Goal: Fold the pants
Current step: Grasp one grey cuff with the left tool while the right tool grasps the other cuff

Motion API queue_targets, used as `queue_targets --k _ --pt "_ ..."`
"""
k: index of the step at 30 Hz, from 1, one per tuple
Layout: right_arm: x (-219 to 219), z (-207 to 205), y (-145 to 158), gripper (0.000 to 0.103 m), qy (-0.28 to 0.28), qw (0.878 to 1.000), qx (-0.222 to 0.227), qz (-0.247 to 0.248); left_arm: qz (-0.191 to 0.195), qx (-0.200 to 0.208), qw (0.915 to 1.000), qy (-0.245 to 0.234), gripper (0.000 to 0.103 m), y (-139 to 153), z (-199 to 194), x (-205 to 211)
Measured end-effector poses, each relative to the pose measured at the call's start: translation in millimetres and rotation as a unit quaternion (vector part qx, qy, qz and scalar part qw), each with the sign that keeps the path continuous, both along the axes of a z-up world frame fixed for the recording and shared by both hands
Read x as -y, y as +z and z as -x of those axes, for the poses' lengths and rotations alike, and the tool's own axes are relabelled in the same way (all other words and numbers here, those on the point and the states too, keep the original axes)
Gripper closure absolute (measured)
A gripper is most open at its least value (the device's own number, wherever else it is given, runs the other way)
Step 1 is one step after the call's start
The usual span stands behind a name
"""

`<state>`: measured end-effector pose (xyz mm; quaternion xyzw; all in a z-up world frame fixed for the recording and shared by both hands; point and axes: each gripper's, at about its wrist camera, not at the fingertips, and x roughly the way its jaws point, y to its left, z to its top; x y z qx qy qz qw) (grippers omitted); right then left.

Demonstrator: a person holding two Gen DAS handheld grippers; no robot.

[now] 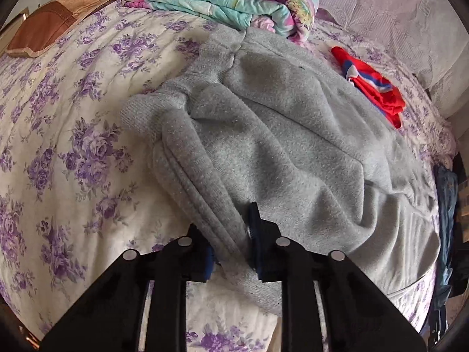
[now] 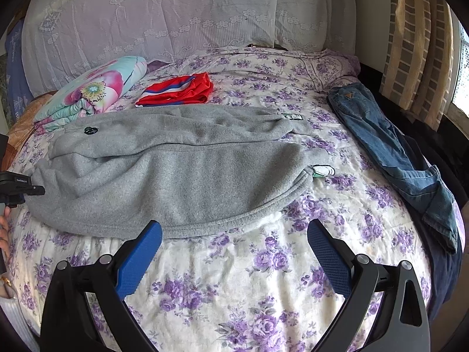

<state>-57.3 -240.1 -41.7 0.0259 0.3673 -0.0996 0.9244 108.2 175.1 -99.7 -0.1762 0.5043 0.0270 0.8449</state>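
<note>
Grey fleece pants [image 2: 176,173] lie across the floral bed, folded lengthwise with the legs stacked. In the left wrist view the grey pants [image 1: 278,135] fill the middle, and my left gripper [image 1: 231,240] is shut on a thick fold at their near edge. My right gripper [image 2: 234,249] is open and empty, hovering over the bedsheet just short of the pants' near hem. The left gripper's body [image 2: 17,187] shows at the left edge of the right wrist view, at the pants' left end.
A folded floral quilt [image 2: 93,88] and a red striped garment [image 2: 178,91] lie behind the pants. Blue jeans [image 2: 392,152] lie along the bed's right edge. A lace-covered headboard [image 2: 176,14] stands at the back. A brown pillow [image 1: 44,29] lies far left.
</note>
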Motion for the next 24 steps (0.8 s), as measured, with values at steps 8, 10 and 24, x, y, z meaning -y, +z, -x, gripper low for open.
queue_targets --k 8,10,24 --pt "107.2 -1.8 -8.6 0.003 -0.068 0.994 -0.068 -0.058 -0.004 0.049 0.9986 0.019 0.091 0.5 51.5 -7.8" --pt "128.5 -15.7 -15.1 0.003 -0.070 0.989 -0.083 -0.096 -0.016 0.050 0.9985 0.016 0.091 -1.7 50.5 -5.4" --pt "145.0 -139.2 -91.5 0.088 -0.042 0.942 -0.129 -0.307 -0.011 0.032 0.9994 0.011 0.090 -4.4 44.0 -8.3"
